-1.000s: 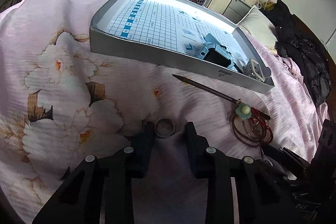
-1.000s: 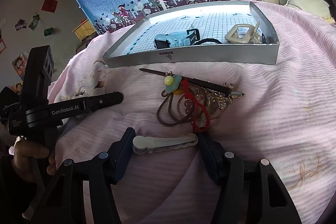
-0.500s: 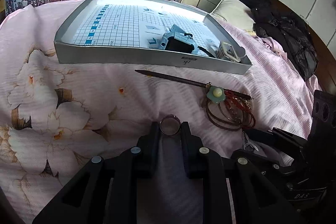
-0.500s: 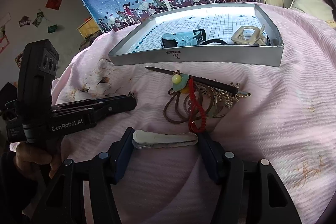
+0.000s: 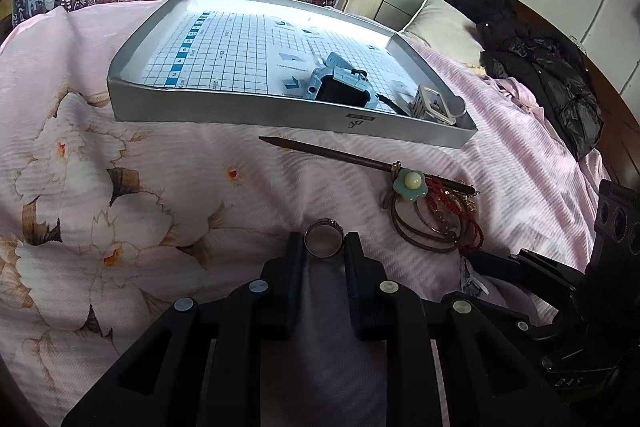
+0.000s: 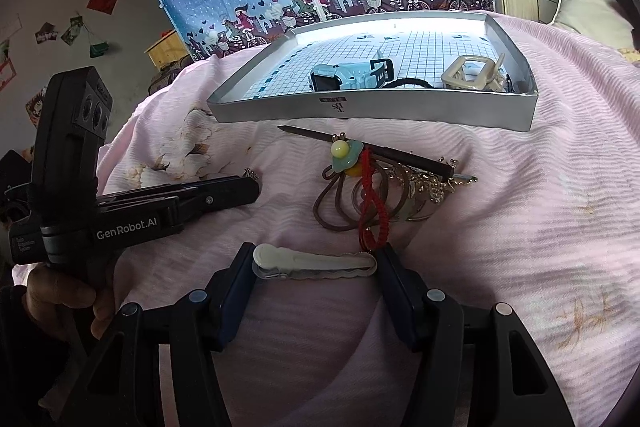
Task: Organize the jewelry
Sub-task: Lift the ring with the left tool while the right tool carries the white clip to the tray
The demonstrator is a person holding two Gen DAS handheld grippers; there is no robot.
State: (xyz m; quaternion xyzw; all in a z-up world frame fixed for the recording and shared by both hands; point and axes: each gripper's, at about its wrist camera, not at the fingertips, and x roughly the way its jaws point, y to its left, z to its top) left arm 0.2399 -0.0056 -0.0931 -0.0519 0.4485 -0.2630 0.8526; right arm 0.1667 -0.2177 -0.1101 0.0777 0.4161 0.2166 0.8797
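1. A small silver metal ring (image 5: 324, 243) sits pinched between the tips of the left gripper (image 5: 324, 247), just above the pink floral bedspread (image 5: 120, 187); the fingers bear on its opposite edges so it cannot roll away.
2. A pale cream plastic hair clip (image 6: 314, 263) is gripped lengthwise by the right gripper (image 6: 316, 265), one finger on each end, which keeps the long piece level.
3. Just beyond both lies the remaining heap: a dark wooden hairpin (image 5: 340, 155) with a green flower and bead, brown elastic hair ties (image 6: 344, 199), a red braided cord (image 6: 372, 203) and gold chain pieces (image 6: 432, 183), tangled together on the spread.
4. The shallow silver tray with a grid-printed floor (image 5: 240, 115) stands behind the heap, already holding a light blue watch (image 6: 340, 77) and a cream claw clip (image 6: 472, 71), so it is likely the destination for both held pieces.
5. Judged from this, the carry to the tray is not yet made.
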